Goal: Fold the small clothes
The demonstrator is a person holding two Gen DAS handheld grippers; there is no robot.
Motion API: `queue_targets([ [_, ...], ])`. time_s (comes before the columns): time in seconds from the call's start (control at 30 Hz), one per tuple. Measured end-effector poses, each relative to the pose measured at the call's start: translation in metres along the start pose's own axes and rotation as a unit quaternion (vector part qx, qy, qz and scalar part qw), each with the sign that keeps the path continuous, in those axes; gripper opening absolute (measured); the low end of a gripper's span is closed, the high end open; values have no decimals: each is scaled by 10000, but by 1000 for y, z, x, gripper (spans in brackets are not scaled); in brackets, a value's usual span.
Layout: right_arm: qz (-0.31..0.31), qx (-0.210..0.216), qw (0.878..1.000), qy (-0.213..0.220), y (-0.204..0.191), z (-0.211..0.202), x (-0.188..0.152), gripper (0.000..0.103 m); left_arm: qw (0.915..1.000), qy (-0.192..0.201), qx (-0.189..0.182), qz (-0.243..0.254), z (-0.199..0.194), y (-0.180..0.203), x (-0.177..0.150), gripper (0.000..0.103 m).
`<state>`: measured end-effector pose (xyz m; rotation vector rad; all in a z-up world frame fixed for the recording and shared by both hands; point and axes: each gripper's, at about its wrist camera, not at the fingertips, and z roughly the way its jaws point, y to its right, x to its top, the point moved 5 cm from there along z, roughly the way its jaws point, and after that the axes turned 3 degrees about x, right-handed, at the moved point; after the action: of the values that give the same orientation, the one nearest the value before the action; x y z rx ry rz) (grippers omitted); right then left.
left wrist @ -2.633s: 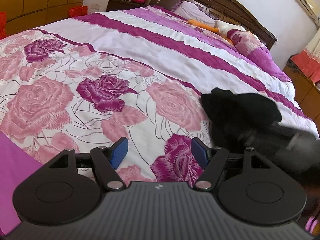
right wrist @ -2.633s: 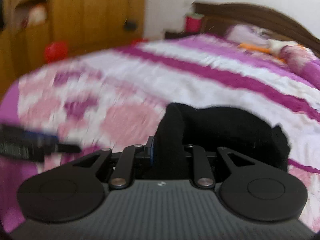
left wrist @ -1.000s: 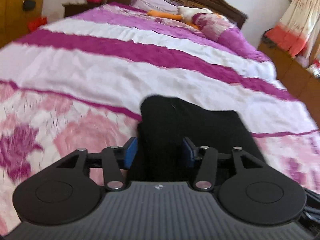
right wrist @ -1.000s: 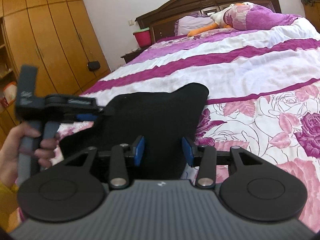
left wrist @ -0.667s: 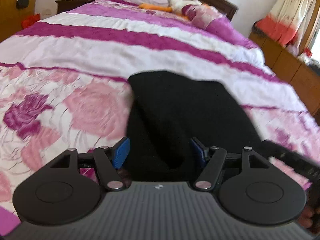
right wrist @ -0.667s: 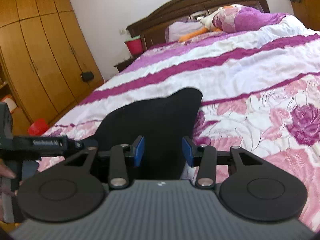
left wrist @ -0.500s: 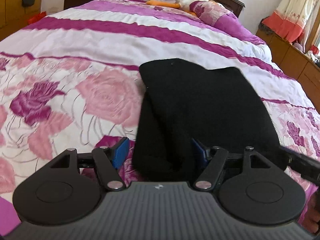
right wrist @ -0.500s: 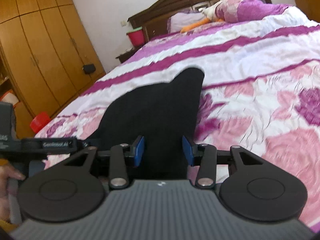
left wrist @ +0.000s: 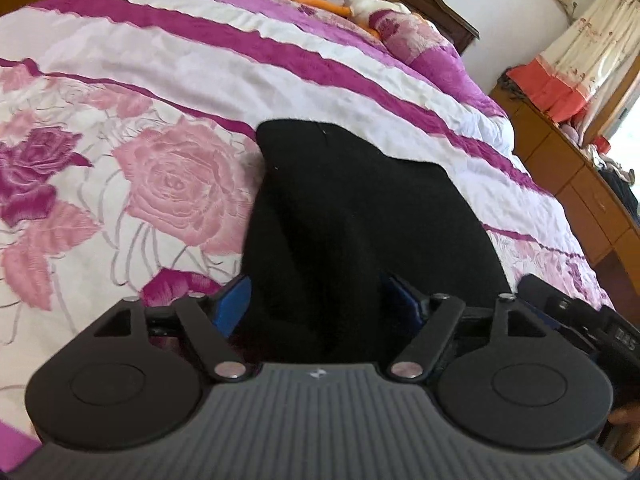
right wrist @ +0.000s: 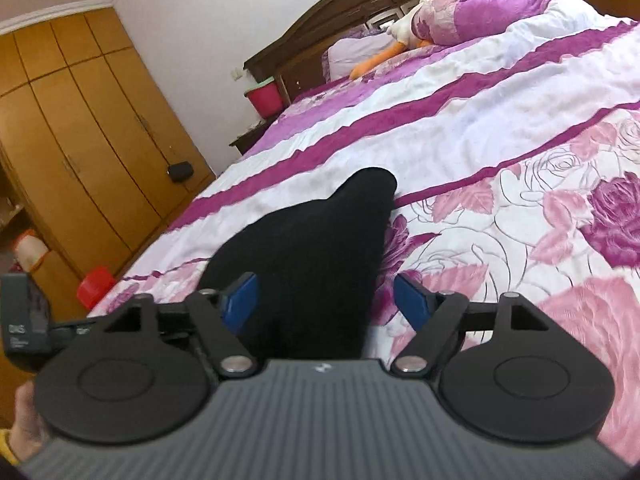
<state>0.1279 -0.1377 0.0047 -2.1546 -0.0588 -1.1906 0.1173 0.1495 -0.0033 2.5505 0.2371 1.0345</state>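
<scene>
A small black garment [left wrist: 360, 216] lies spread on the rose-patterned bedspread [left wrist: 168, 184]. In the left wrist view my left gripper [left wrist: 320, 300] is open, its blue pads on either side of the garment's near edge. In the right wrist view the same garment [right wrist: 320, 248] runs away from me to a rounded tip. My right gripper [right wrist: 328, 300] is open wide, the cloth lying between the pads nearer the left one. The other gripper shows at the edge of each view.
Pillows and a plush duck [right wrist: 420, 24] lie at the headboard. A wooden wardrobe [right wrist: 80, 140] stands to the left, a pink bucket [right wrist: 264, 96] on the nightstand. A wooden dresser [left wrist: 580, 168] runs along the bed's right side.
The right gripper let go of the garment earlier and has now opened wider. Both grippers have drawn back toward the garment's near edge as it settled flatter on the bed.
</scene>
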Motion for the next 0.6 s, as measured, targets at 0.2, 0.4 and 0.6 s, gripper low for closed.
queue_targets([
  [0.2,580,459,9950,-666,21,50,-14,77,9997,-56,-256,20,18,3,-1,80],
  [0.4,668,788,9926,-642,14,73,-17,72,9979,-13,-617,-197,26,3,1,65],
  [0.6,1159,1129,9843,-705,15,69,-9,41,9933,14,-984,-601,17,2,2,44],
])
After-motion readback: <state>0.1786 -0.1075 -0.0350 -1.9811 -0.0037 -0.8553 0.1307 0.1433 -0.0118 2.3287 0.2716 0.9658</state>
